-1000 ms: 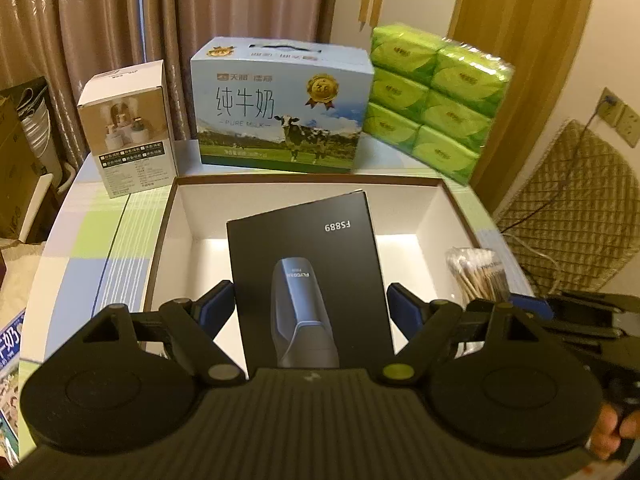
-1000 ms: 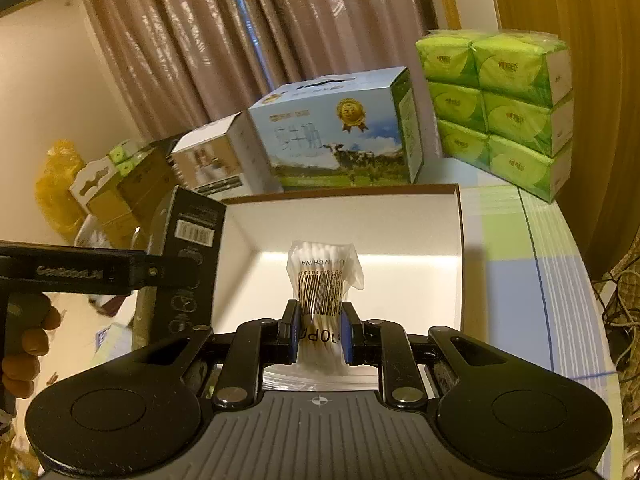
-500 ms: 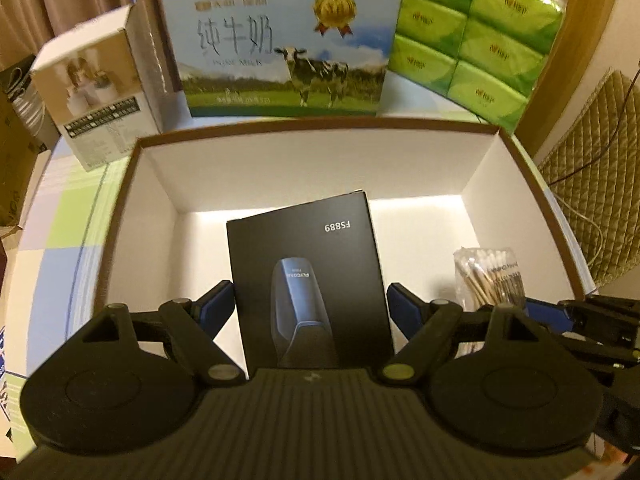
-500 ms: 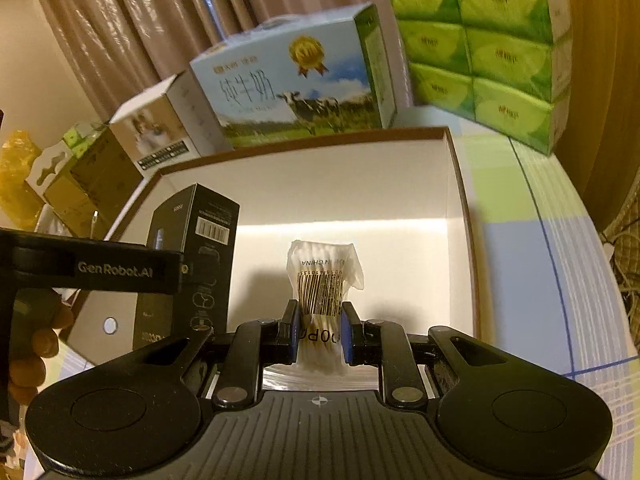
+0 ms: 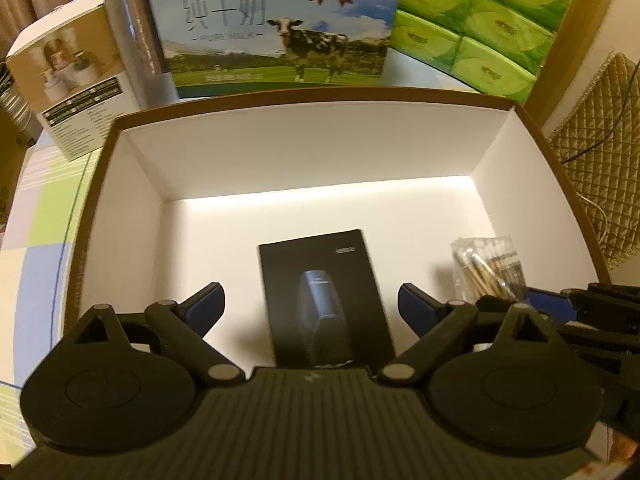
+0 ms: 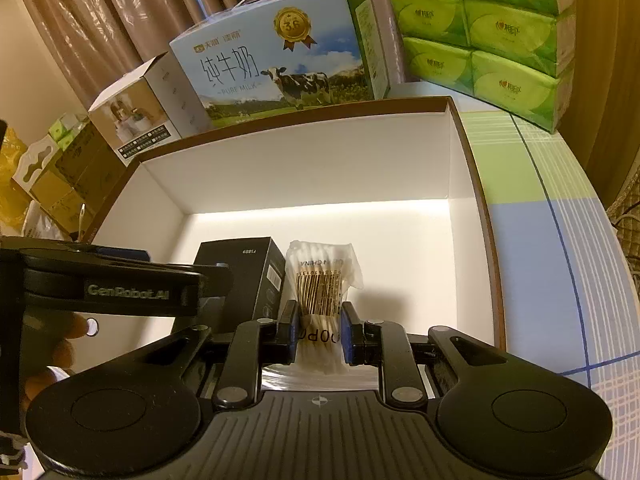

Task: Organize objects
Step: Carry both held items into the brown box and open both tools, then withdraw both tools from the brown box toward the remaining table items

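Left wrist view has the left gripper [image 5: 311,304] over the big open cardboard box with white insides and a brown rim [image 5: 304,148], and its blue-padded jaws are spreading apart right now, with clear gaps either side of the black rectangular shaver box printed with a grey shaver [image 5: 324,296] that sits between them, so nothing is pinched. That black box is down inside the white box, near the front wall. Off to its right, the right gripper [image 6: 320,326] has its jaws clamped on the clear plastic bag of wooden-stick cotton swabs [image 6: 320,284], which the right wrist view shows standing upright just beside the black box, also inside the white box. Behind the white box on the pale checked tablecloth [image 6: 532,248] are a blue milk carton with a cow picture [image 5: 276,24], a stack of green tissue packs [image 5: 480,20] and a small white product box [image 5: 76,80].
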`<action>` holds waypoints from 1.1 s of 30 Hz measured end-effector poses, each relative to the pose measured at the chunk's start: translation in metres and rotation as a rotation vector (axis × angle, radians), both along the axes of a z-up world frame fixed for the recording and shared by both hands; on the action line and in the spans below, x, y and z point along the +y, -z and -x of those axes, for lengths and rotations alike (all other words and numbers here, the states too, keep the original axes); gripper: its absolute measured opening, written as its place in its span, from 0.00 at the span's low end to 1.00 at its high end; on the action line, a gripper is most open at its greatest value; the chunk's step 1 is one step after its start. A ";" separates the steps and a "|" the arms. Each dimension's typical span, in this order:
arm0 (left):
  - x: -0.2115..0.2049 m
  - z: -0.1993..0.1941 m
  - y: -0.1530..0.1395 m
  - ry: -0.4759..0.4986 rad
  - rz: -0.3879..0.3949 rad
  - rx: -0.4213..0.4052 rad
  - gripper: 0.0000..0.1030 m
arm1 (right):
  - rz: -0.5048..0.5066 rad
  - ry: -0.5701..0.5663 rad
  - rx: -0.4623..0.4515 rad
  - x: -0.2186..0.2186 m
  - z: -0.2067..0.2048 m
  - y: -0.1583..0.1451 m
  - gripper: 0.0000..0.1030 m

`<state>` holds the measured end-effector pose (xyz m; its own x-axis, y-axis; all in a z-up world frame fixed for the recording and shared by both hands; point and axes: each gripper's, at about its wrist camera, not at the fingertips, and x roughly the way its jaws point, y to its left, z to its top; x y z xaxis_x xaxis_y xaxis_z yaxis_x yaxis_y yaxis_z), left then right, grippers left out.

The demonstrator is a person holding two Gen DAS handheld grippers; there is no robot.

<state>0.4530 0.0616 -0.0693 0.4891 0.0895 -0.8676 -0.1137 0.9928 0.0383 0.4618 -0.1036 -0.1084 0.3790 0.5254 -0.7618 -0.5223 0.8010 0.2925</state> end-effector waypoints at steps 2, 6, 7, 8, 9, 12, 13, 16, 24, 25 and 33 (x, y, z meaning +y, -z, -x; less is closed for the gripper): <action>0.006 0.003 -0.001 -0.018 0.007 0.003 0.89 | -0.001 0.001 0.003 0.001 -0.001 0.001 0.17; 0.016 0.011 -0.006 -0.046 0.009 -0.005 0.89 | 0.002 0.000 -0.008 0.004 -0.001 0.000 0.17; 0.018 0.013 -0.008 -0.050 0.010 -0.011 0.89 | 0.002 -0.001 -0.017 0.005 -0.001 -0.001 0.17; 0.019 0.016 -0.010 -0.053 0.009 -0.015 0.89 | 0.008 0.003 -0.027 0.006 -0.001 -0.001 0.18; 0.020 0.019 -0.012 -0.055 0.009 -0.021 0.89 | 0.018 0.010 -0.040 0.007 -0.001 -0.002 0.28; 0.023 0.028 -0.019 -0.059 0.004 -0.039 0.89 | 0.013 0.003 -0.084 0.009 0.004 -0.007 0.61; 0.023 0.031 -0.022 -0.060 0.002 -0.045 0.89 | 0.012 -0.002 -0.089 0.009 0.006 -0.009 0.64; 0.028 0.044 -0.030 -0.069 0.014 -0.060 0.89 | 0.020 -0.010 -0.110 0.010 0.012 -0.015 0.70; 0.033 0.089 -0.053 -0.107 0.020 -0.087 0.89 | -0.035 -0.019 -0.127 -0.011 0.038 -0.034 0.86; 0.033 0.096 -0.056 -0.108 0.023 -0.091 0.89 | -0.041 -0.020 -0.131 -0.014 0.043 -0.036 0.87; 0.031 0.139 -0.069 -0.129 0.050 -0.113 0.89 | -0.079 -0.014 -0.143 -0.034 0.075 -0.053 0.89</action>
<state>0.3141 0.0922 -0.0002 0.5707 0.1154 -0.8130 -0.2409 0.9700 -0.0314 0.3867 -0.1375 -0.0554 0.4730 0.5875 -0.6566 -0.5745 0.7707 0.2758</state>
